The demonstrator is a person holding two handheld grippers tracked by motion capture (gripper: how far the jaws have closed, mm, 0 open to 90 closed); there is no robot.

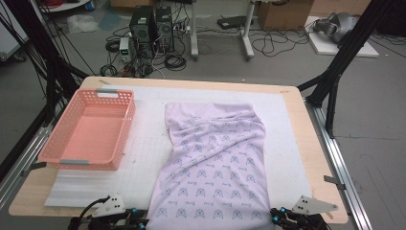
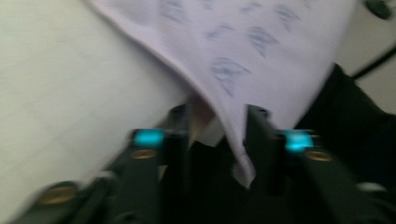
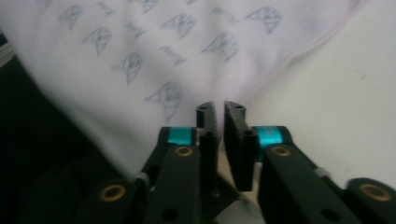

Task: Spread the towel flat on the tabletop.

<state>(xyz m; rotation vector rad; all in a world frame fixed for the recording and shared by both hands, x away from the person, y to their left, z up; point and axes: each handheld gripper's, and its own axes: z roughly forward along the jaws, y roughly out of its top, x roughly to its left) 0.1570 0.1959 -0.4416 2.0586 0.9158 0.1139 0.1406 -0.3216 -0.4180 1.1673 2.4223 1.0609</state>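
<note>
Blurring hides how the left gripper (image 2: 217, 140) meets the cloth (image 2: 261, 51).

Site was a lab: computer towers (image 1: 152, 29), loose floor cables (image 1: 268, 45) (untidy), black frame struts (image 1: 342, 57) around table (image 1: 306, 143).

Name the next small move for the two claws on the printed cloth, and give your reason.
Probably close the left claw on the near corner of the pale lilac cloth with blue print. That corner hangs between its jaws, which stand apart and do not pinch it, while the right claw looks nearly closed at the other near corner. Both corners need holding before lifting.
</note>
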